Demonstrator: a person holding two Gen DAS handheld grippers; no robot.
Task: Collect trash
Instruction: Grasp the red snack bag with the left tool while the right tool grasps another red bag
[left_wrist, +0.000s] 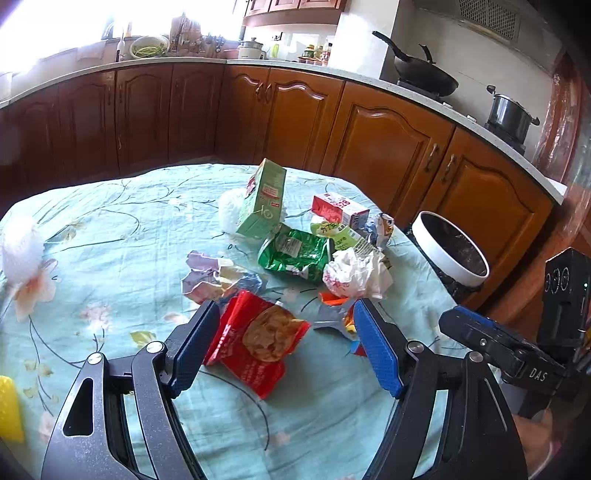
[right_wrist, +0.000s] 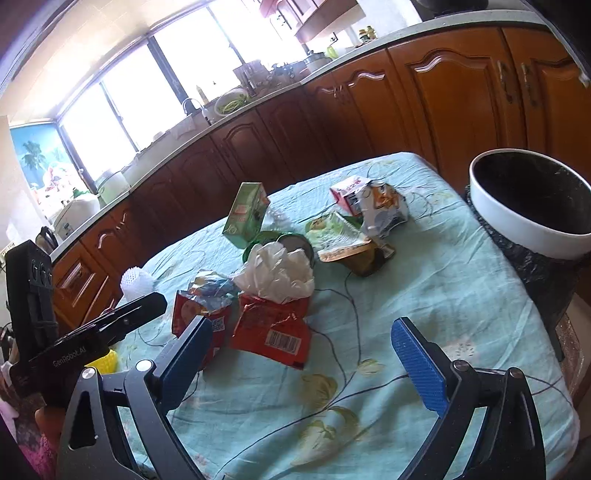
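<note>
Kitchen desk (left_wrist: 110, 229): "DAS" on right tool (right_wrist: 301, 349), "GenRobot.AI" on left tool (left_wrist: 284, 345) at 9 o'clock; both tools apart, nothing gripped.

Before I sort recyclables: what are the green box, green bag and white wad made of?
Green box: printed cardboard, matte, crisp folded edges. Green bag: likely foil-lined plastic; glossy, creased, silvery inside. White wad: thin, crumpled, faintly shiny, probably plastic film, possibly paper.
</note>
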